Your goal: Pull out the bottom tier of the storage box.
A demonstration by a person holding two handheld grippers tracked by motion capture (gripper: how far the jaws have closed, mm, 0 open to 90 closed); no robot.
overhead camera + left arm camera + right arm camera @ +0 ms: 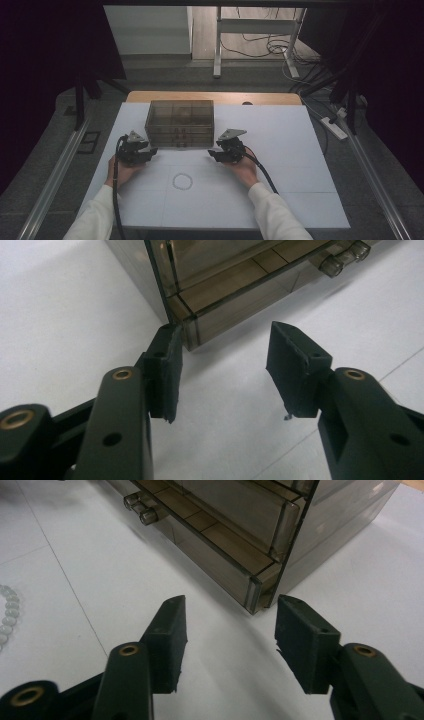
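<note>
Your two grippers sit low on the white table point(300, 165), one at each front corner of the smoky plastic drawer box point(180, 122). The left gripper point(150, 151) points at the box's left front corner, the right gripper point(214, 153) at its right front corner.

In the left gripper view the jaws stand apart with nothing between them; the left pad tip lies just beside the bottom corner of the box point(220, 285), though whether it touches I cannot tell. In the right gripper view the jaws are likewise apart and empty, with the corner of the box point(260, 540) just ahead of the gap and clear of both pads.

The drawers look shut or nearly so — the small clear knobs point(140, 509) on the lower drawer front stand out toward you, and neither gripper is on them. A ring of clear beads, a bracelet point(182, 181), lies on the table between your hands and a little nearer to you, well apart from the box and untouched.

My judgement: you are at the very start. Nothing is gripped, no drawer is drawn out, the bracelet is where it lies. What's left is most likely everything — open a drawer, pick up the bracelet, put it in, close up.
</note>
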